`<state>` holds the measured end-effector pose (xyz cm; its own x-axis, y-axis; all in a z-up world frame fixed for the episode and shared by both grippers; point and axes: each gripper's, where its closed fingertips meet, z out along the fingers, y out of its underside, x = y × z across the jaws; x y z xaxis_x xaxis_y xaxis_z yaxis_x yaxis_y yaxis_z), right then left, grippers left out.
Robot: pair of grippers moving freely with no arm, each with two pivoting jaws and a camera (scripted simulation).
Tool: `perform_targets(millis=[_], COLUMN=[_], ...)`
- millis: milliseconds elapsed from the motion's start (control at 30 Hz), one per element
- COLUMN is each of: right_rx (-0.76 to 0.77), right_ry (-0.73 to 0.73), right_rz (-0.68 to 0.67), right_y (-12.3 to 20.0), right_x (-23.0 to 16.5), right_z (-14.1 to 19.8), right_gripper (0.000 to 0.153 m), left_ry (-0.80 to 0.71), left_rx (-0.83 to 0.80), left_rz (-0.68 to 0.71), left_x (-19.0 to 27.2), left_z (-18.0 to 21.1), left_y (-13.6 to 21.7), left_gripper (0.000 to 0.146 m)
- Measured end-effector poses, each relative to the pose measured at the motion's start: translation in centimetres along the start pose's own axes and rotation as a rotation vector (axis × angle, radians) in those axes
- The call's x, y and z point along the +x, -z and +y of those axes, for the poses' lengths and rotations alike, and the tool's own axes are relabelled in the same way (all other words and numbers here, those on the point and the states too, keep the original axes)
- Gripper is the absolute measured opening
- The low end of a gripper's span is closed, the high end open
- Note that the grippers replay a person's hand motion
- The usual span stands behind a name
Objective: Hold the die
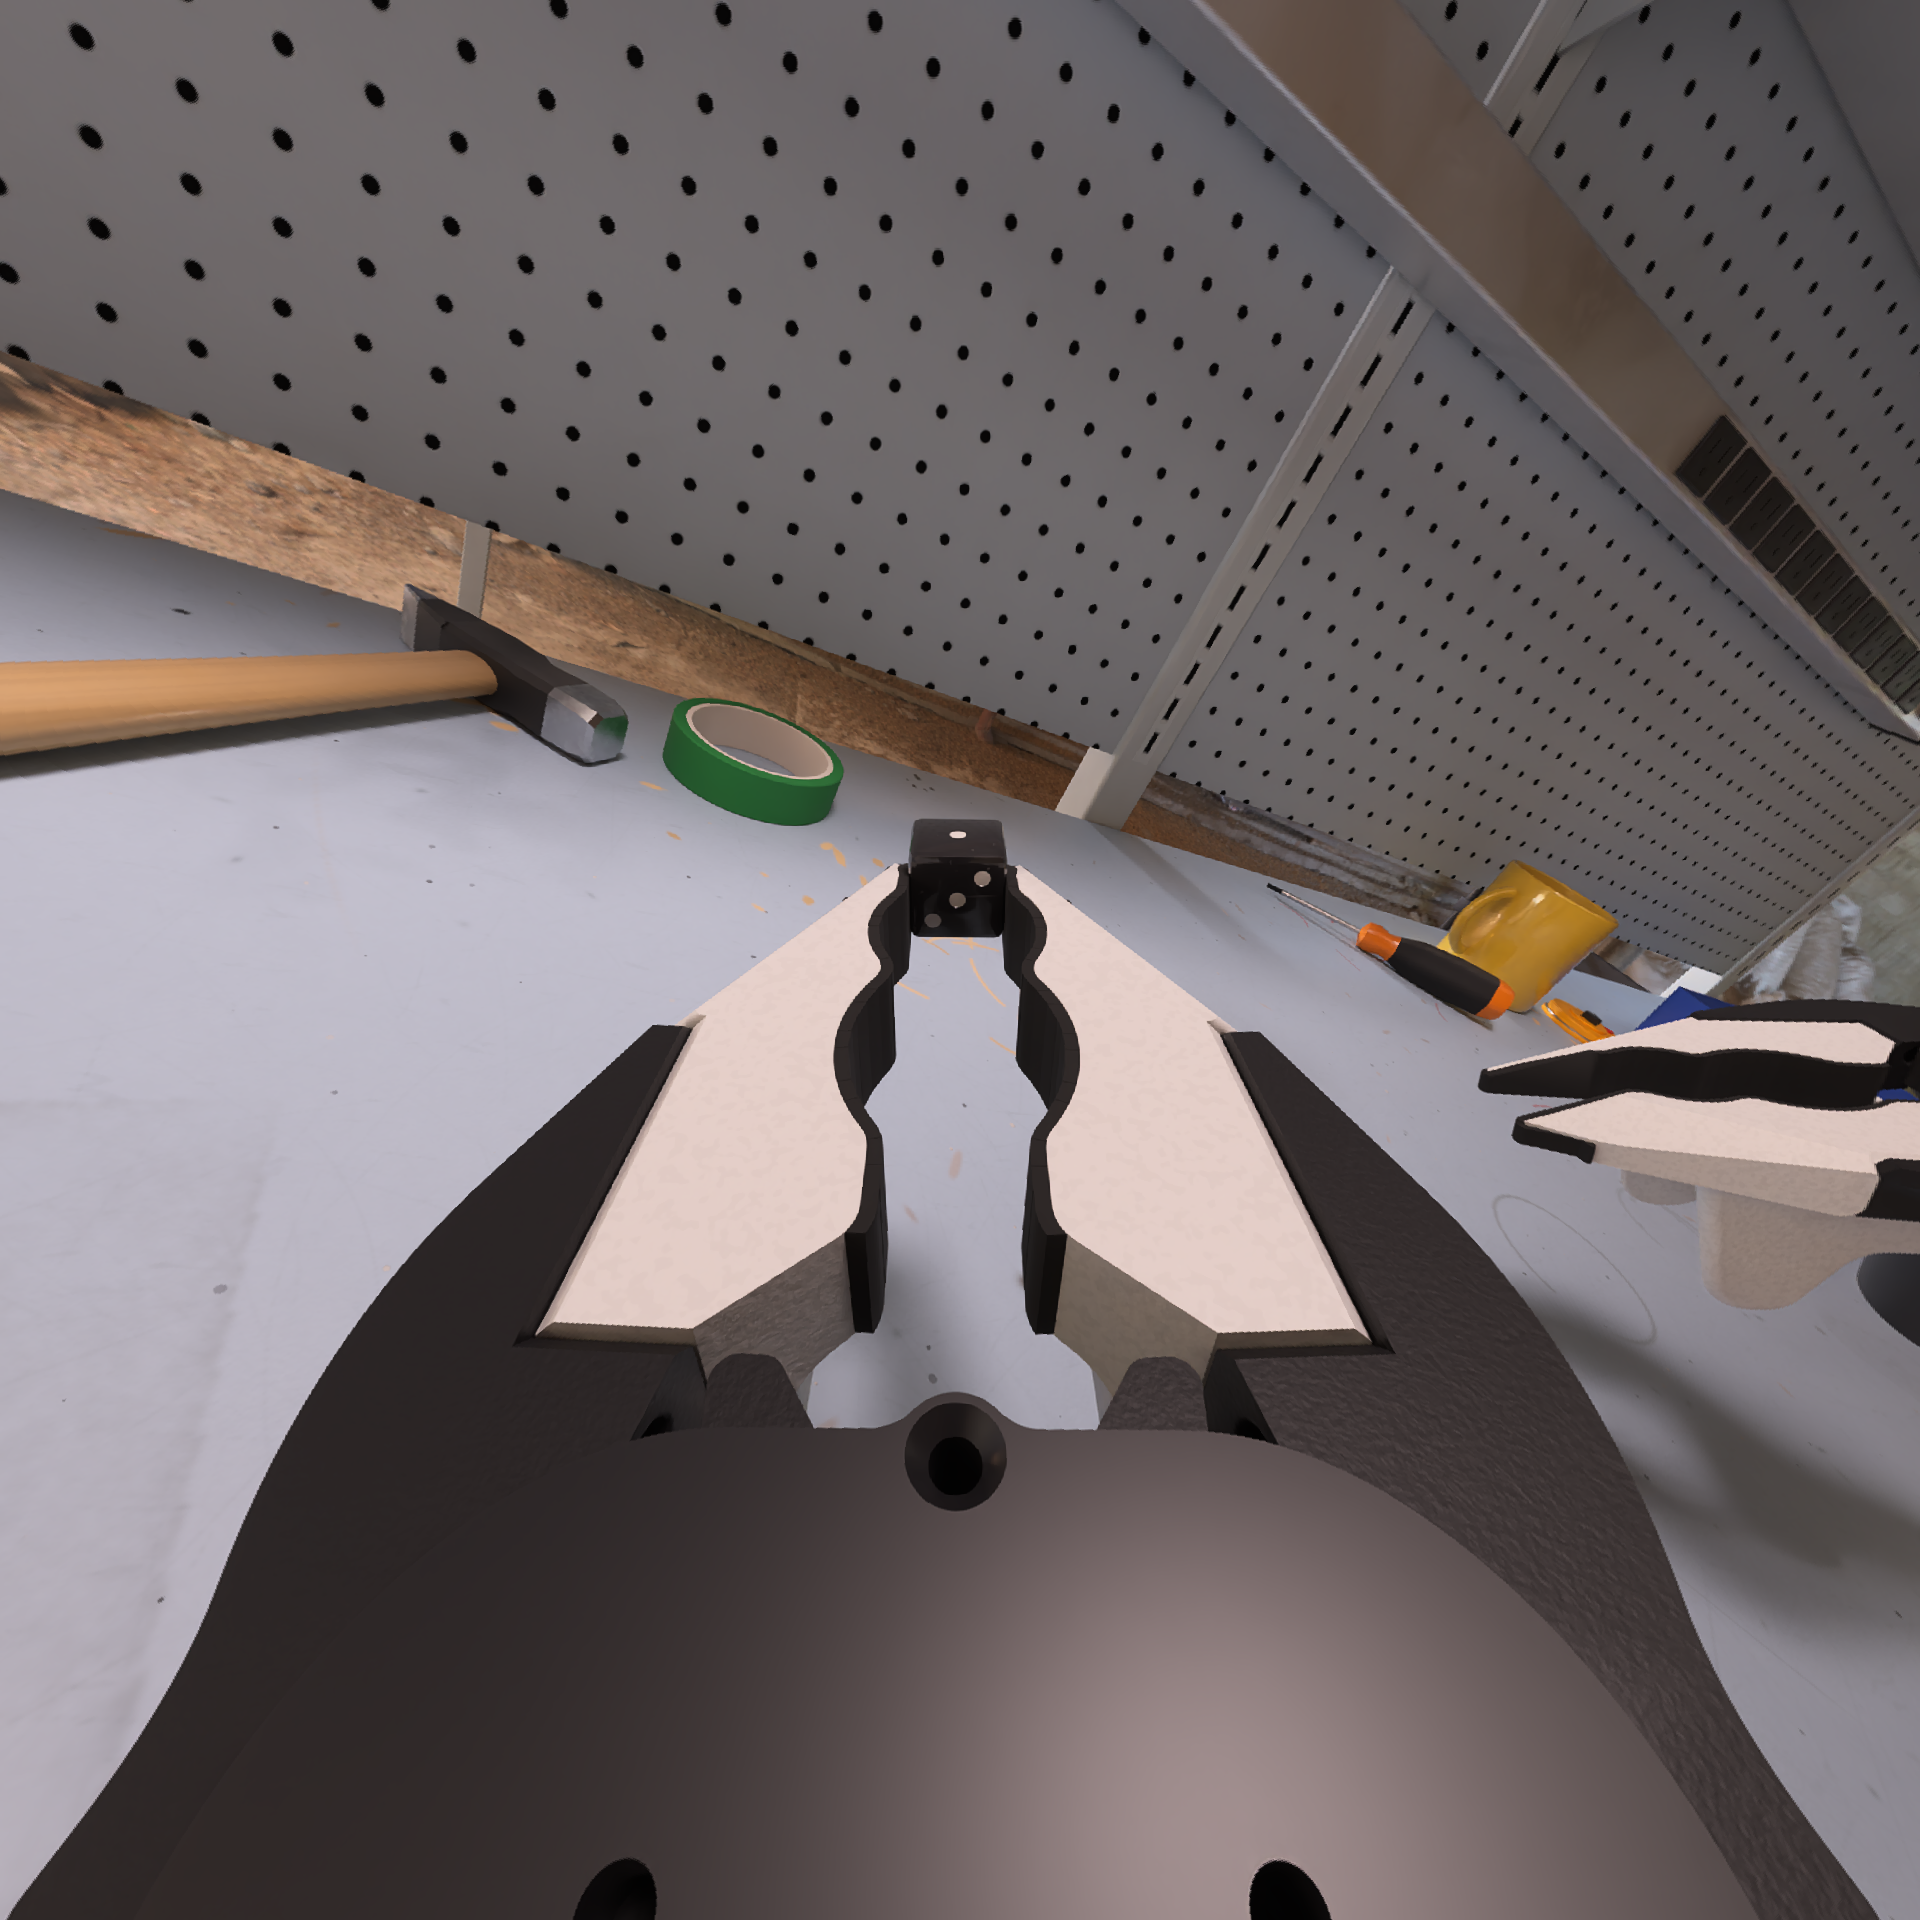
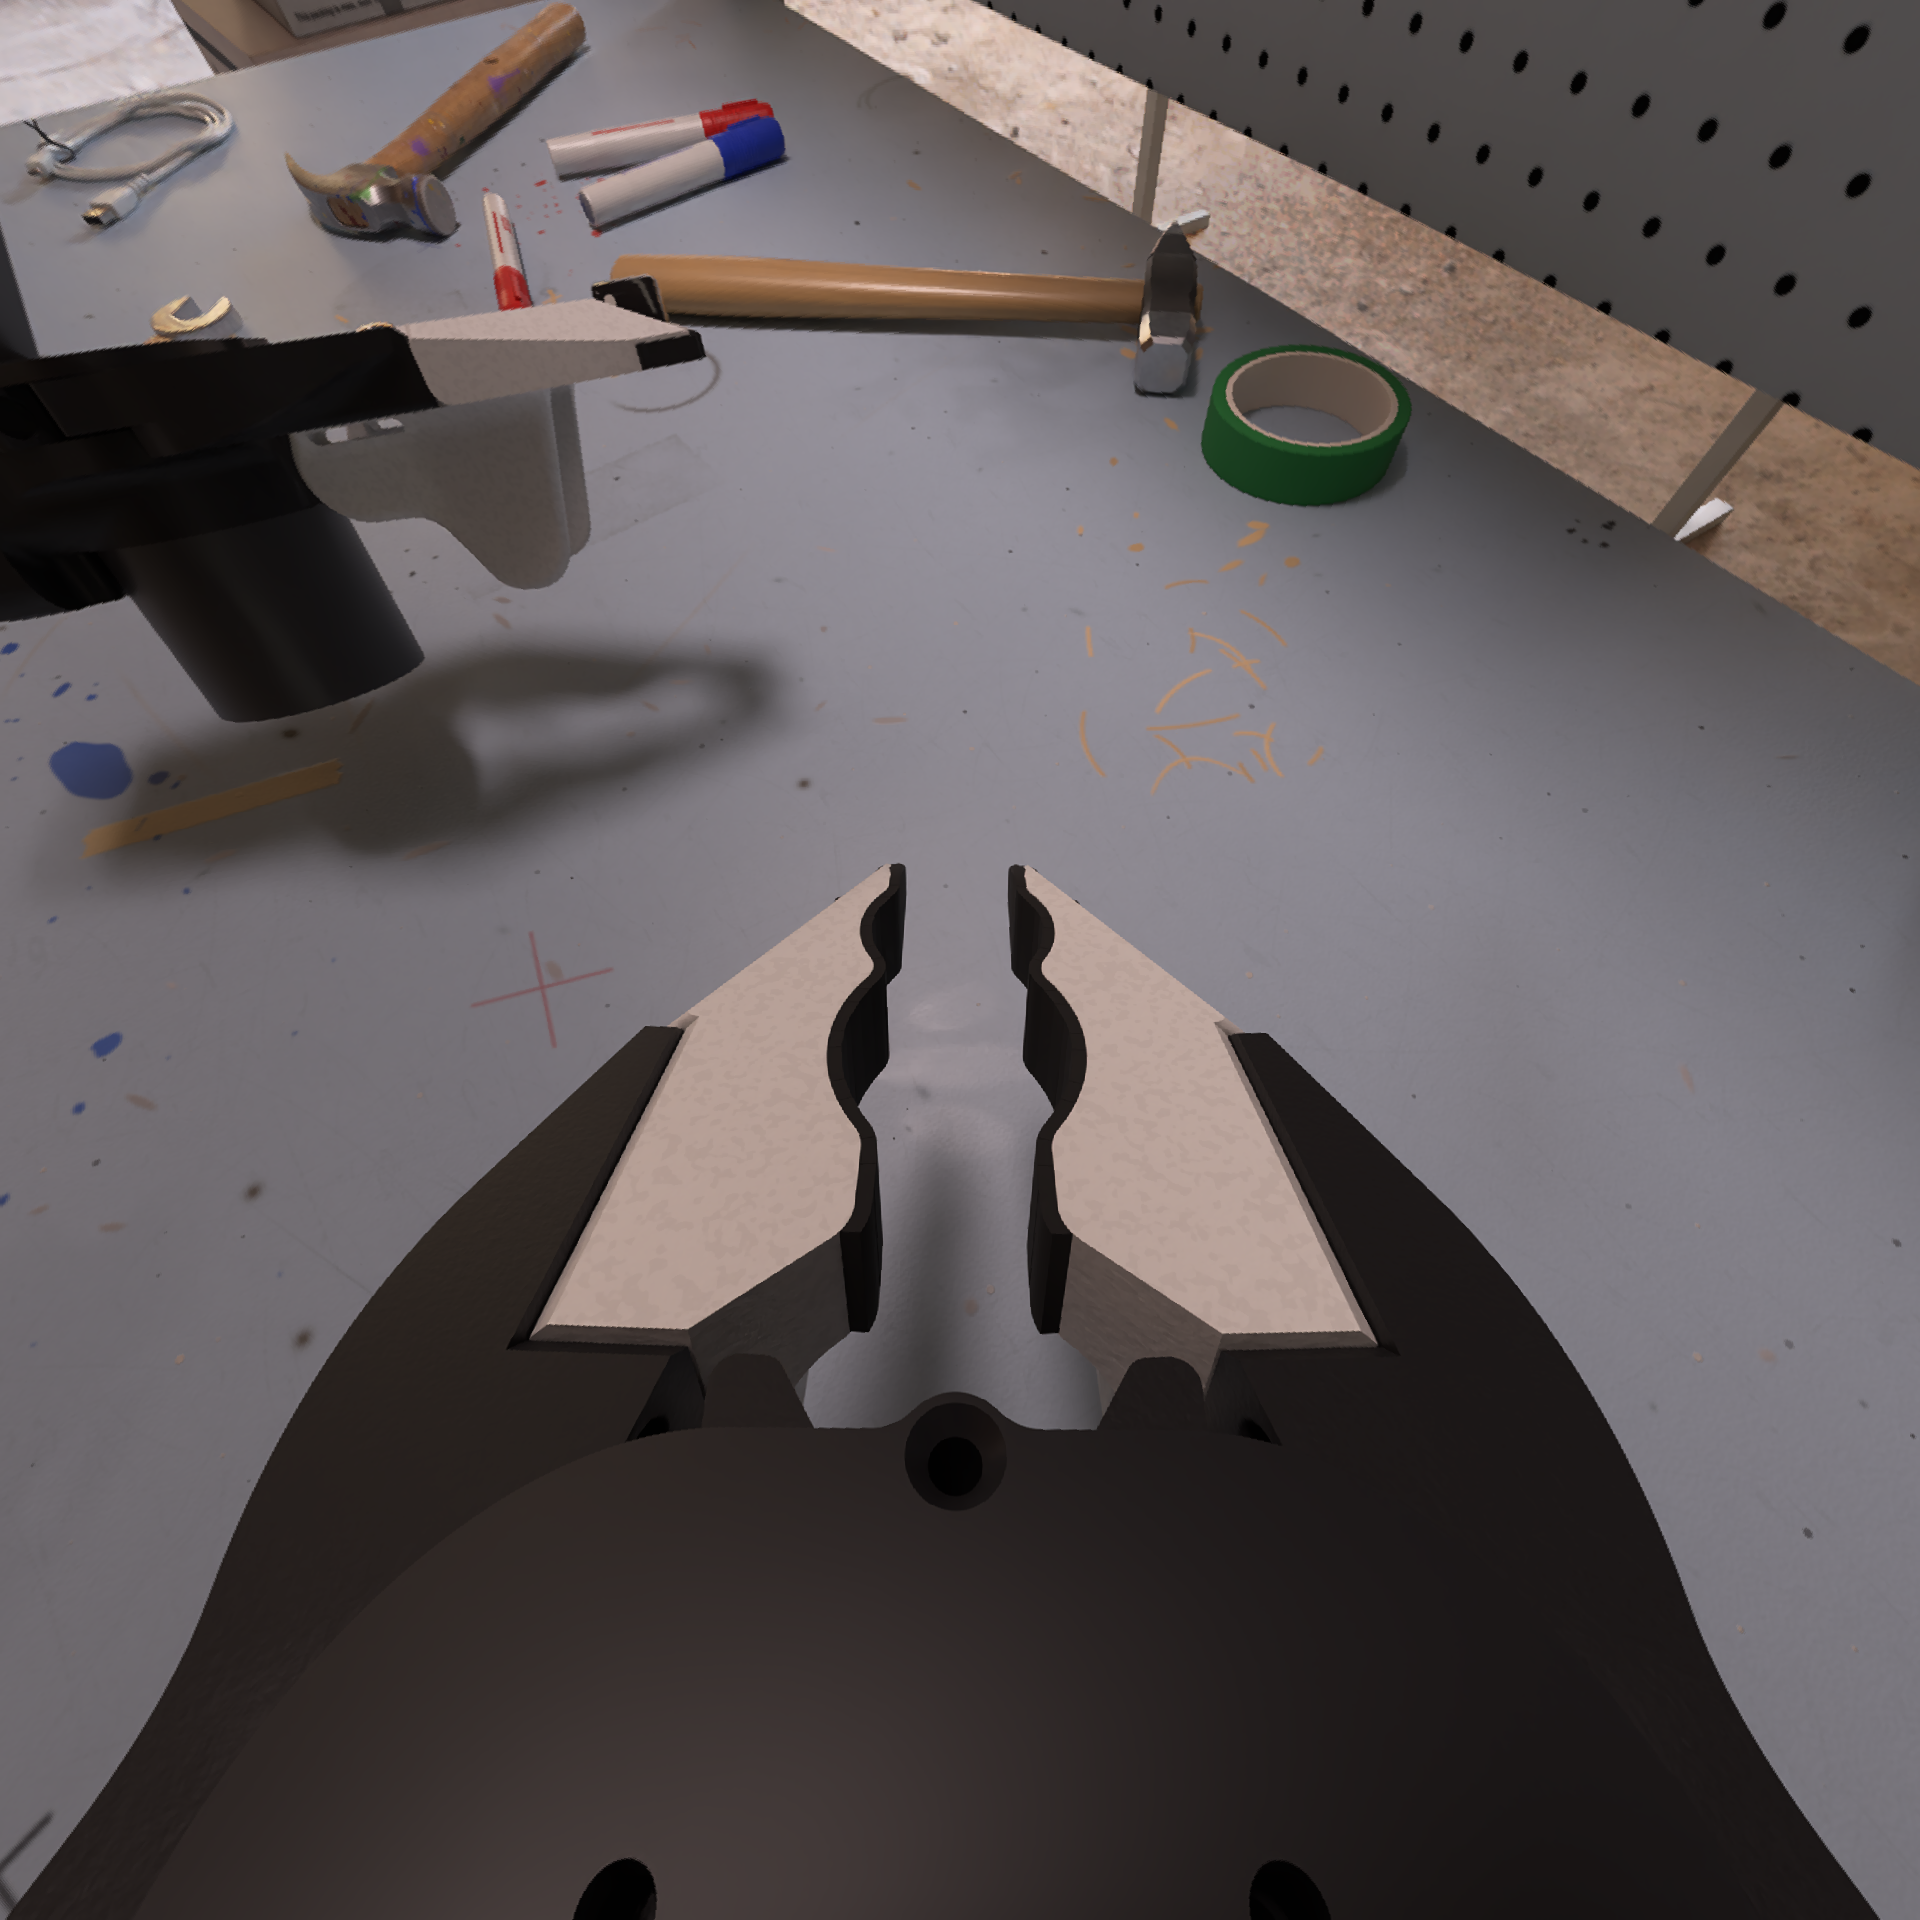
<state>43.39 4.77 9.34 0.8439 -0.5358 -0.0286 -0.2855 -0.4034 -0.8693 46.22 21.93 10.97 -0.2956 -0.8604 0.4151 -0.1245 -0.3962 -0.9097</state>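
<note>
The die (image 1: 956, 899) is small and black with pale pips. My left gripper (image 1: 956, 883) is shut on it, pinching it at the fingertips above the grey bench. In the right wrist view the left gripper (image 2: 665, 343) shows side-on at upper left, raised over its shadow, and a dark corner of the die (image 2: 629, 294) peeks past the fingertip. My right gripper (image 2: 956, 883) hovers over bare bench with its jaws a little apart and nothing between them. It also shows at the right edge of the left wrist view (image 1: 1501, 1107).
A wooden-handled hammer (image 1: 312, 686) and a green tape roll (image 1: 753, 764) lie by the back board under the pegboard wall (image 1: 831, 312). A yellow mug (image 1: 1527, 935) and a screwdriver (image 1: 1434, 971) are to the right. Markers (image 2: 675, 156), a claw hammer (image 2: 416, 156) and a cable (image 2: 135, 145) lie far left.
</note>
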Motion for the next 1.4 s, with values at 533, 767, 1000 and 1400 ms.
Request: perform_targets(millis=[533, 767, 1000, 1400], right_rx=[-0.155, -0.261, -0.3, -0.281], right_ry=[-0.07, -0.083, -0.054, -0.069], right_rz=[0.077, 0.001, 0.025, -0.019], right_y=[-3.2, -5.7, -7.2, -7.4], right_x=[2.1, 1.4, 1.8, 1.1], right_z=[3.1, 3.9, 4.3, 4.1], right_gripper=[0.016, 0.017, 0.011, 0.005], left_ry=[0.006, 0.008, 0.022, 0.03], left_rx=[0.001, -0.003, 0.004, -0.009], left_rz=[0.002, 0.008, 0.011, 0.016], left_x=[0.0, 0.1, 0.0, 0.0], left_z=[0.0, 0.1, -0.1, 0.2], left_y=[0.0, -0.1, 0.0, -0.1], left_gripper=[0.016, 0.016, 0.016, 0.016])
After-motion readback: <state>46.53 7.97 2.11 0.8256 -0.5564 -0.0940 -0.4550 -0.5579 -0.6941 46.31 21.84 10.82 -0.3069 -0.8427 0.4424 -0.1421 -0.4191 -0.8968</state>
